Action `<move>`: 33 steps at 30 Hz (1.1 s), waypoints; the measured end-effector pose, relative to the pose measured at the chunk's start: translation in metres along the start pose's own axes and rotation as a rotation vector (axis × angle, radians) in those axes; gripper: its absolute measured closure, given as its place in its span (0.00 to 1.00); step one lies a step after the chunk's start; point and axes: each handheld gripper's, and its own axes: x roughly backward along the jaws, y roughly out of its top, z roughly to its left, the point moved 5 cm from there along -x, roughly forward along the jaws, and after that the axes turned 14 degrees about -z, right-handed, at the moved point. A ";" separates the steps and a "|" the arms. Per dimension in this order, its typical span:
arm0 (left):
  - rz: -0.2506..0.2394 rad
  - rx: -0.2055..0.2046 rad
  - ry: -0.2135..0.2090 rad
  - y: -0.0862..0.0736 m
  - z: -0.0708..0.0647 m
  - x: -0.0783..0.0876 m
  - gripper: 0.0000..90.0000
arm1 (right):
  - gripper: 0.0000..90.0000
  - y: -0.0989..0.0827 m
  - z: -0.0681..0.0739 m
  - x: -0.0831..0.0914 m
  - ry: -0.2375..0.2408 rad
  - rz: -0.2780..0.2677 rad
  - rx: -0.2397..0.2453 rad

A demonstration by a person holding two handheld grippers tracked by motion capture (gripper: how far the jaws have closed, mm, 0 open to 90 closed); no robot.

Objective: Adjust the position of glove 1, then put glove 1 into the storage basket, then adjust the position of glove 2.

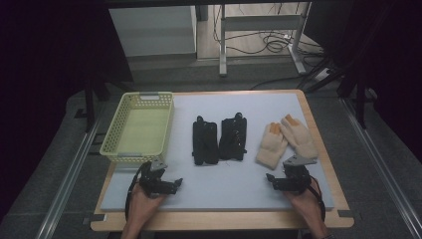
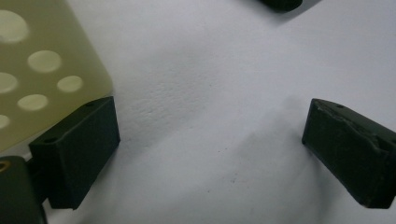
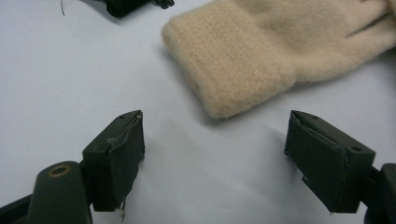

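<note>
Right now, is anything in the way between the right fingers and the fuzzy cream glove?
No. Only bare white mat lies between the open right gripper and the cream glove's cuff.

I'm seeing the counter [image 1: 318,149], wood-edged under a pale grey mat, sitting on grey carpeted floor [image 1: 393,164]. Beyond it, a white metal frame [image 1: 259,30] is standing among loose black cables [image 1: 271,45]. Dark curtains are closing in both sides.
</note>
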 end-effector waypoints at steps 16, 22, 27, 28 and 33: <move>-0.002 0.003 -0.001 0.000 0.000 0.000 0.05 | 0.21 0.000 0.000 0.000 0.001 0.001 -0.001; -0.002 0.002 -0.001 0.000 0.000 0.000 0.05 | 0.21 0.000 0.000 0.000 0.001 0.002 -0.001; -0.002 0.001 0.000 0.000 0.000 0.000 0.05 | 0.22 0.000 0.000 0.000 0.002 -0.001 -0.005; -0.001 0.001 0.000 0.000 0.000 0.000 0.05 | 0.22 0.001 0.000 0.001 0.000 -0.001 -0.007; -0.002 0.001 0.000 0.000 0.000 0.000 0.05 | 0.24 0.003 -0.002 0.002 0.001 -0.006 -0.019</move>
